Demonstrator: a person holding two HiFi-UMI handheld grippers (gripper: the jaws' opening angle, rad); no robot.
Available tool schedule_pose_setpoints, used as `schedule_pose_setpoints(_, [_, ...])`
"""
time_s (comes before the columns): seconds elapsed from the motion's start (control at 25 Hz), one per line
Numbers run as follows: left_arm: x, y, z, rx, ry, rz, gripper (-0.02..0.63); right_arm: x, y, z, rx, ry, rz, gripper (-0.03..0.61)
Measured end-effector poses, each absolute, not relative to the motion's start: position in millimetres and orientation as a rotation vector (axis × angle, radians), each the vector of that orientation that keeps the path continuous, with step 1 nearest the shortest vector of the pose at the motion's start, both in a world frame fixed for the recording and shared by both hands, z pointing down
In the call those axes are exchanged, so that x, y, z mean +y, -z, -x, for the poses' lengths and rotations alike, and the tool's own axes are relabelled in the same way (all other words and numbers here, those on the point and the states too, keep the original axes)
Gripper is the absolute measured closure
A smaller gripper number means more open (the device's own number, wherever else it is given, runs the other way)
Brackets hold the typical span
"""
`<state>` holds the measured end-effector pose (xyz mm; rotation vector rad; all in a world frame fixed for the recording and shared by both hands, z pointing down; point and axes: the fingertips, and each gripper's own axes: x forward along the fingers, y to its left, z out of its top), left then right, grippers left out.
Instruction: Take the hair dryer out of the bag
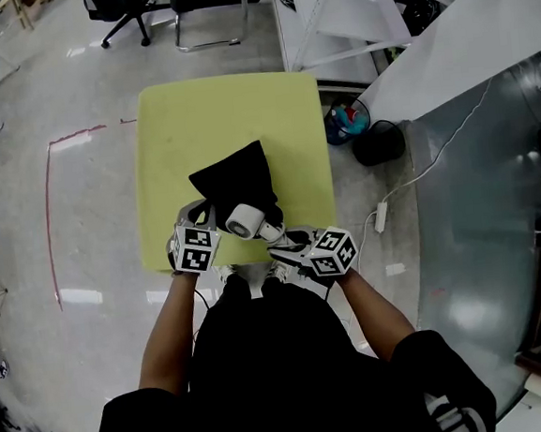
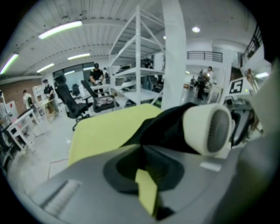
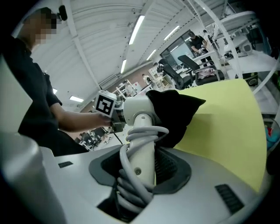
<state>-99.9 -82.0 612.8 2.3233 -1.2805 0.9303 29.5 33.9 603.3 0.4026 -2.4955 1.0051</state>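
Note:
A black bag [image 1: 236, 178] lies on the yellow-green table [image 1: 233, 105], its mouth toward me. The white hair dryer [image 1: 245, 220] sticks out of that mouth, barrel end showing. My left gripper [image 1: 206, 216] is shut on the bag's near edge; in the left gripper view the black bag [image 2: 168, 127] runs into the closed jaws of the left gripper [image 2: 142, 151], with the hair dryer [image 2: 206, 129] just right. My right gripper [image 1: 279, 237] is shut on the dryer's handle. In the right gripper view the hair dryer [image 3: 139, 114], with grey cord wound round its handle, sits between the jaws of the right gripper [image 3: 141, 171], and the bag [image 3: 174, 111] covers its head.
Office chairs [image 1: 130, 8] stand beyond the table. White shelving and panels [image 1: 366, 14] run along the right. On the floor to the right are a black round object [image 1: 379, 142] and a power strip [image 1: 381, 215] with its cable. Red tape [image 1: 49, 183] marks the floor at left.

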Motion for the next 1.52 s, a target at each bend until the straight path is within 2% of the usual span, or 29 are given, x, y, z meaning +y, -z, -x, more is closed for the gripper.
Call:
schedule_pose_setpoints(0.44, [-65.6, -609.8, 69.8, -1.151, -0.674, -2.360, 0.582, 56.7, -535.0, -29.9, -2.684, -1.011, -0.302, 0.402])
schedule_pose_setpoints(0.48, [-62.0, -609.0, 66.2, -1.124, -0.662, -2.370, 0.556, 53.5, -528.0, -30.4, -2.705, -1.005, -0.322, 0.400])
schedule_pose_setpoints(0.6, [-43.4, -607.0, 57.1, -1.040, -0.647, -2.410, 0.412, 38.9, -509.9, -32.2, -2.771, -0.990, -0.398, 0.400])
schedule_pose_setpoints(0.68, [-27.4, -603.6, 53.1, -0.998, -0.639, -2.434, 0.360, 27.5, -501.7, -33.8, -2.807, -0.978, -0.447, 0.400])
schedule_pose_setpoints(0.84, [-5.4, -586.1, 52.5, -1.014, -0.613, -2.465, 0.341, 3.0, -490.6, -38.7, -2.848, -0.933, -0.568, 0.400])
schedule_pose_setpoints(1.08, [-16.7, -523.5, 67.6, -1.164, -0.397, -2.493, 0.342, -30.3, -465.9, -38.5, -2.906, -0.840, -0.766, 0.400])
schedule_pose_setpoints(1.16, [-28.9, -499.3, 75.3, -1.238, -0.313, -2.501, 0.350, -40.1, -455.2, -37.6, -2.930, -0.816, -0.833, 0.400])
schedule_pose_setpoints(1.24, [-44.1, -474.7, 83.5, -1.342, -0.240, -2.513, 0.396, -50.6, -442.1, -37.3, -2.948, -0.775, -0.899, 0.400])
schedule_pose_setpoints(1.4, [-67.3, -435.6, 95.6, -1.521, -0.162, -2.543, 0.601, -69.8, -416.0, -36.9, -2.953, -0.615, -1.057, 0.400])
schedule_pose_setpoints(1.52, [-78.1, -419.5, 95.6, -1.576, -0.174, -2.548, 0.607, -81.0, -397.2, -39.3, -2.919, -0.459, -1.185, 0.400])
